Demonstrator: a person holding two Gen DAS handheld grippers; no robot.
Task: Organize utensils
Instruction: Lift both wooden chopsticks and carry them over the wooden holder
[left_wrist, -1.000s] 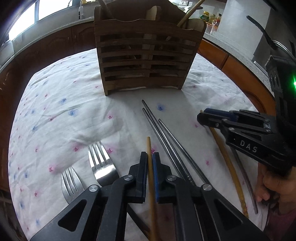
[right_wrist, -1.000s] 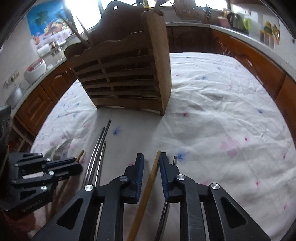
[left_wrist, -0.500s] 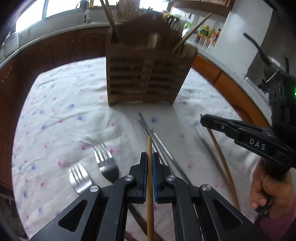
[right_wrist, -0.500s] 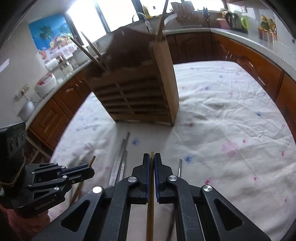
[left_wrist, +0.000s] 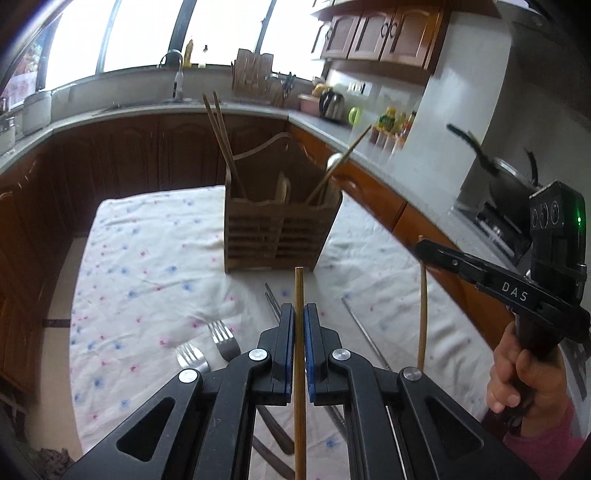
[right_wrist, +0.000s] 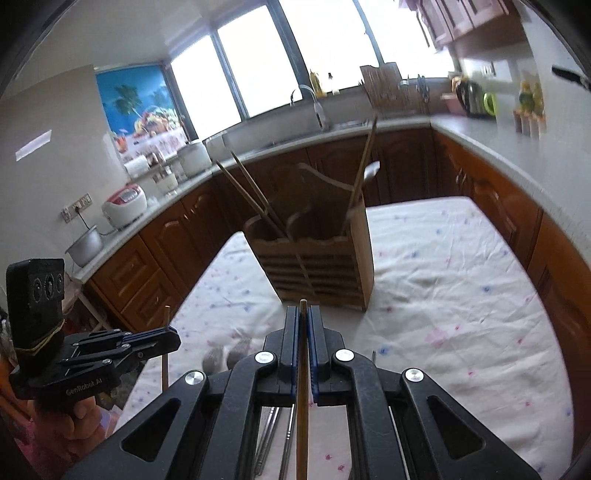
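The left gripper (left_wrist: 299, 314) clamps one wooden chopstick (left_wrist: 300, 354) and the right gripper (right_wrist: 303, 314) another (right_wrist: 303, 387), both raised above the floral tablecloth (left_wrist: 147, 280) (forks (left_wrist: 221, 338) lying there), facing the slatted wooden utensil caddy (left_wrist: 277, 232).

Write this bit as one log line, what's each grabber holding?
left gripper: shut on wooden chopstick | right gripper: shut on second wooden chopstick | wooden caddy: ahead
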